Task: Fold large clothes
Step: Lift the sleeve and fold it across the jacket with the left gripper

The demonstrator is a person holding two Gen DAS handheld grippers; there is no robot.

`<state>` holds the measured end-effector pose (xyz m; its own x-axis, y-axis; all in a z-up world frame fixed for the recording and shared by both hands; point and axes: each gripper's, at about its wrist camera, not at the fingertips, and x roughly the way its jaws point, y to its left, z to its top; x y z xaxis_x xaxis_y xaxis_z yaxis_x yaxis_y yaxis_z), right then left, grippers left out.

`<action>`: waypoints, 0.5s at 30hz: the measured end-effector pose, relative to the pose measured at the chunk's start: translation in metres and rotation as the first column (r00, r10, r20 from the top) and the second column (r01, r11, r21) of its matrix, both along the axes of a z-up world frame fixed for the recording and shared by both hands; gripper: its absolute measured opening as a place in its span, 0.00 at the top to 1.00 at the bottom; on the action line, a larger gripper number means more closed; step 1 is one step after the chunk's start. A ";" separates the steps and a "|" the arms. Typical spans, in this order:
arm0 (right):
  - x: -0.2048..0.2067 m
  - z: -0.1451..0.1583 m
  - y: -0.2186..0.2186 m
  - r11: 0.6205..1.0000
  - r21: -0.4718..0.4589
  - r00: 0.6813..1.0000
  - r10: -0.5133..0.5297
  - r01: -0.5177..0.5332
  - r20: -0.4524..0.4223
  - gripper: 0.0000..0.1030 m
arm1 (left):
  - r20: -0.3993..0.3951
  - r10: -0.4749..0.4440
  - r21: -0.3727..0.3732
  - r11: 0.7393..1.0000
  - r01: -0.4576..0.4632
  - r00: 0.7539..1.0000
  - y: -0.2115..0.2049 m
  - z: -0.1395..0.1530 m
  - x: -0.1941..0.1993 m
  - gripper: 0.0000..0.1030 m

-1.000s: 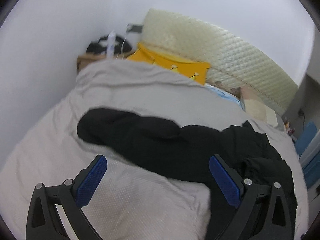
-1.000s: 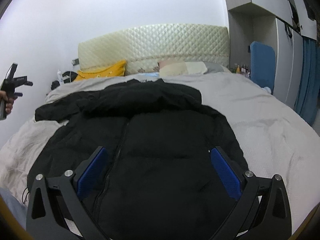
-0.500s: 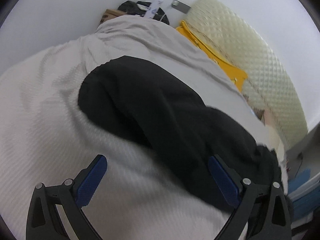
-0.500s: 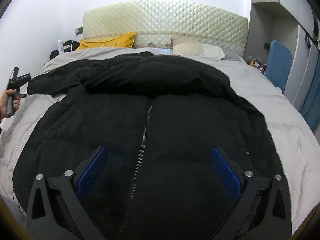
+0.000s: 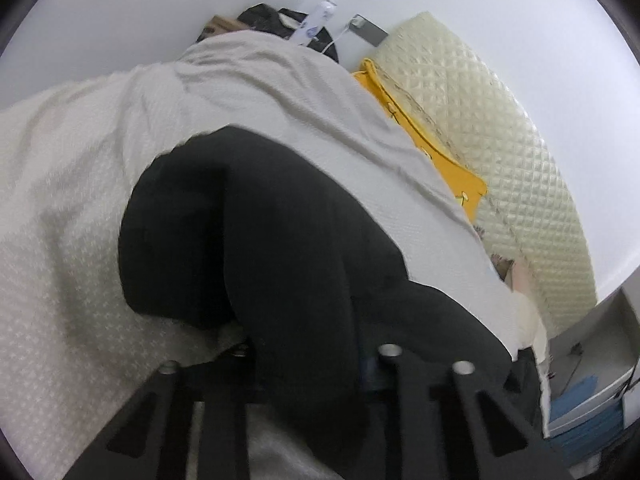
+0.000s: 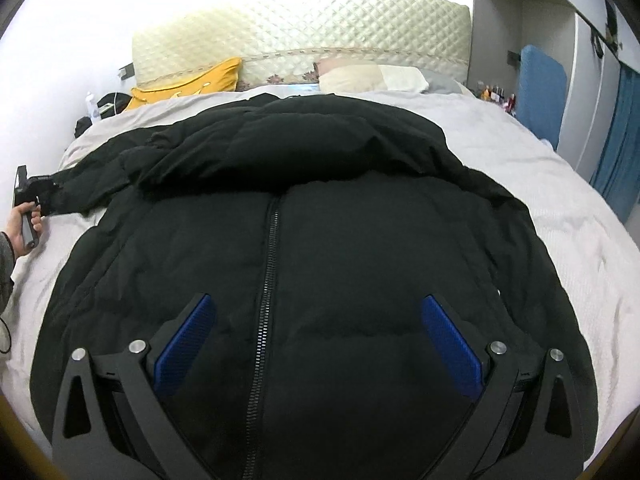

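A large black puffer jacket [image 6: 320,240] lies front up on the bed, zipper [image 6: 268,280] running down its middle. My right gripper [image 6: 316,332] is open above the jacket's lower front, blue pads [image 6: 452,340] wide apart. The jacket's left sleeve [image 5: 256,232] stretches out over the grey bedspread. My left gripper [image 5: 312,360] is shut on this sleeve near its cuff end; the fabric hides the pads. It also shows in the right wrist view [image 6: 36,192], at the sleeve's tip, held by a hand.
The grey bedspread [image 6: 560,200] covers the bed. A cream quilted headboard [image 6: 320,28], a yellow pillow [image 6: 192,84] and a pale pillow [image 6: 372,76] are at the far end. A blue chair [image 6: 540,92] and curtain stand at right. A bedside shelf with a bottle [image 5: 316,24] is far left.
My left gripper moved in onto the sleeve and closed on it. My right gripper came closer and lower over the jacket's front, still open.
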<state>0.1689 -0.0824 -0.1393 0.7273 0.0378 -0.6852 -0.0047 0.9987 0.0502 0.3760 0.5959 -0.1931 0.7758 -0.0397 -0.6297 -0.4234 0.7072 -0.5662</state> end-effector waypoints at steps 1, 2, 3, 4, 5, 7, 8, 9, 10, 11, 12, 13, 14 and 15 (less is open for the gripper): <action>-0.002 0.001 -0.002 1.000 0.012 1.000 0.001 -0.001 0.000 0.00 | 0.001 -0.003 0.014 1.000 0.003 1.000 -0.002 0.006 0.000 0.87; -0.004 0.002 -0.003 1.000 0.021 1.000 0.006 -0.007 0.004 0.01 | 0.003 -0.004 0.033 0.999 0.004 1.000 -0.006 0.015 -0.002 0.90; -0.007 0.003 -0.003 1.000 0.019 1.000 0.012 -0.012 0.007 0.01 | 0.003 -0.004 0.054 0.999 0.004 1.000 -0.011 0.024 -0.005 0.91; -0.010 0.005 -0.003 1.000 0.014 1.000 0.015 -0.015 0.010 0.01 | 0.004 -0.004 0.071 0.998 0.004 1.000 -0.014 0.033 -0.007 0.92; -0.013 0.008 -0.005 1.000 0.015 1.000 0.018 -0.018 0.016 0.01 | 0.007 -0.004 0.090 0.996 0.004 1.000 -0.019 0.045 -0.010 0.93; -0.018 0.015 -0.008 0.999 0.026 0.999 0.022 -0.022 0.032 0.01 | 0.018 -0.004 0.124 0.992 0.002 1.000 -0.029 0.068 -0.016 0.94; -0.021 0.020 -0.010 0.999 0.024 0.999 0.022 -0.023 0.048 0.00 | 0.023 -0.007 0.142 0.990 0.004 1.000 -0.034 0.081 -0.019 0.94; -0.024 0.025 -0.011 0.999 0.021 0.998 0.024 -0.026 0.062 0.00 | 0.027 -0.010 0.157 0.988 0.006 1.000 -0.040 0.093 -0.022 0.94; -0.027 0.029 -0.012 0.999 0.019 0.997 0.030 -0.031 0.072 0.00 | 0.034 -0.014 0.177 0.984 0.008 0.999 -0.048 0.107 -0.027 0.94; -0.030 0.033 -0.013 0.999 0.019 0.996 0.033 -0.034 0.082 0.00 | 0.040 -0.018 0.195 0.981 0.010 0.999 -0.054 0.119 -0.032 0.94; -0.033 0.037 -0.016 0.999 0.030 0.995 0.039 -0.042 0.091 0.00 | 0.045 -0.024 0.219 0.976 0.014 0.999 -0.063 0.134 -0.035 0.94; -0.035 0.041 -0.018 0.997 0.050 0.994 0.048 -0.053 0.099 0.01 | 0.052 -0.029 0.255 0.967 0.015 0.998 -0.074 0.150 -0.040 0.95; -0.038 0.045 -0.021 0.995 0.070 0.993 0.057 -0.065 0.105 0.01 | 0.061 -0.031 0.291 0.957 0.012 0.998 -0.084 0.163 -0.044 0.95; -0.039 0.047 -0.023 0.994 0.077 0.992 0.067 -0.075 0.106 0.01 | 0.076 -0.037 0.335 0.942 0.010 0.996 -0.099 0.182 -0.049 0.95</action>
